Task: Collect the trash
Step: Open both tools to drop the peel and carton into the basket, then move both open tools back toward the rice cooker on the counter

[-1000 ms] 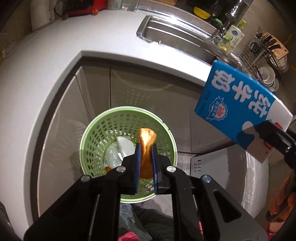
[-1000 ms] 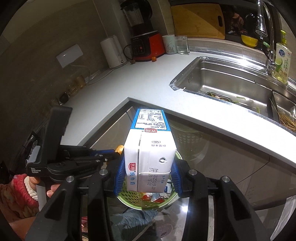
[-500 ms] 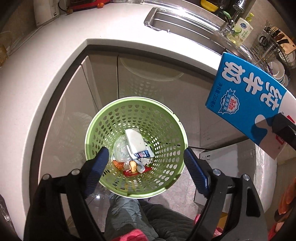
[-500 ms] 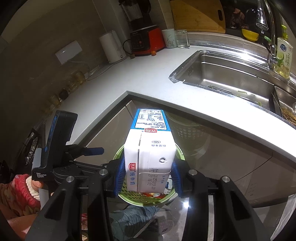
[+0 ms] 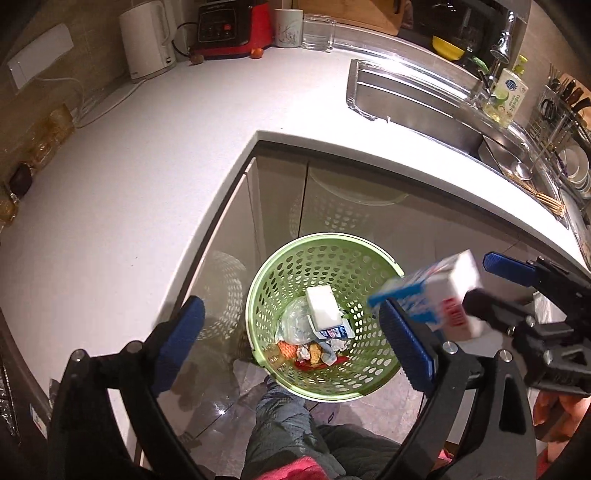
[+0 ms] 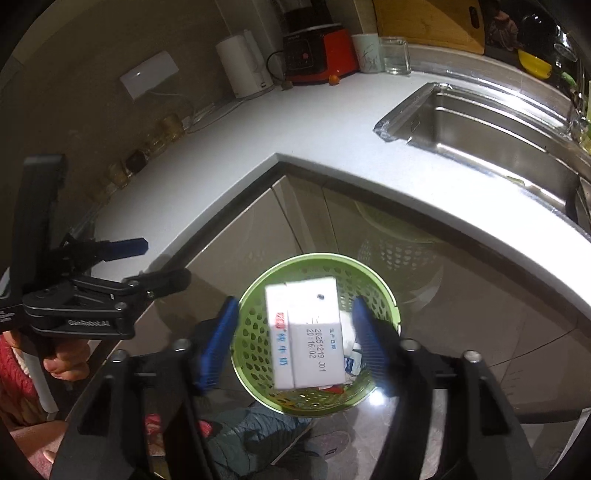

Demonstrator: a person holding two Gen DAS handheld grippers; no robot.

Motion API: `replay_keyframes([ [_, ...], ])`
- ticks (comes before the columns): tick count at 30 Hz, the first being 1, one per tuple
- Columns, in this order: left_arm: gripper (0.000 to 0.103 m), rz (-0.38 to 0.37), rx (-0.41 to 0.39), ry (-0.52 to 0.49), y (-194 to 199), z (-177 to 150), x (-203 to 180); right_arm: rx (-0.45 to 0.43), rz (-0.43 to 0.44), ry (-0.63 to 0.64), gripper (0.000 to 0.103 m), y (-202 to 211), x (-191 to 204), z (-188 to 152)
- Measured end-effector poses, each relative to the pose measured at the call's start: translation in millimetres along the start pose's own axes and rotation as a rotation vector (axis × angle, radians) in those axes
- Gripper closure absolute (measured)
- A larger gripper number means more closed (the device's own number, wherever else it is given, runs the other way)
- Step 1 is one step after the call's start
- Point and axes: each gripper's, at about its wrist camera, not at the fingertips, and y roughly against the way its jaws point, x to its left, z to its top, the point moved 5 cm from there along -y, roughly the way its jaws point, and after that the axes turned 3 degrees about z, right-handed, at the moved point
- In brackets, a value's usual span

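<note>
A green perforated trash basket (image 5: 291, 258) stands on the floor in the counter's corner and holds cartons, wrappers and food scraps; it also shows in the right wrist view (image 6: 388, 306). A blue and white milk carton (image 6: 306, 332) is loose between my right gripper's (image 6: 295, 339) open jaws, blurred, above the basket; it appears in the left wrist view (image 5: 436, 299) too. My left gripper (image 5: 291, 343) is open and empty above the basket.
A white L-shaped counter (image 5: 147, 177) wraps around the basket, with cabinet doors (image 5: 277, 199) under it. A steel sink (image 5: 417, 107) with a soap bottle (image 5: 506, 96) lies at the right. A kettle (image 5: 147, 40) and red appliance (image 5: 232, 26) stand at the back.
My left gripper opened and let the orange scrap fall into the basket. My right gripper then opened and the milk carton came loose over the basket.
</note>
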Motion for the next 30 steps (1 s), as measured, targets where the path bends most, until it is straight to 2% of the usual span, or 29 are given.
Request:
replay_keyframes([
  [1, 0.012, 0.008, 0.002, 0.005, 0.0, 0.2, 3.7, 0.004, -0.009, -0.008, 0.015, -5.3, 0.1, -1.0],
  [5, 0.012, 0.023, 0.009, 0.033, 1.7, 2.5, 14.6, 0.021, -0.018, -0.045, 0.006, -13.0, 0.0, 0.6],
  [13, 0.008, 0.041, -0.041, 0.06, 12.3, 30.4, 21.4, -0.059, -0.074, -0.045, 0.002, 14.8, -0.3, 38.1],
  [22, 0.008, 0.025, -0.077, 0.083, 1.9, 98.3, 41.2, -0.126, -0.101, -0.019, 0.002, 20.0, -3.2, 105.4],
  [30, 0.008, 0.042, -0.11, 0.07, -36.9, 182.1, 77.4, -0.151, -0.121, 0.001, 0.002, -14.2, -16.7, 187.3],
])
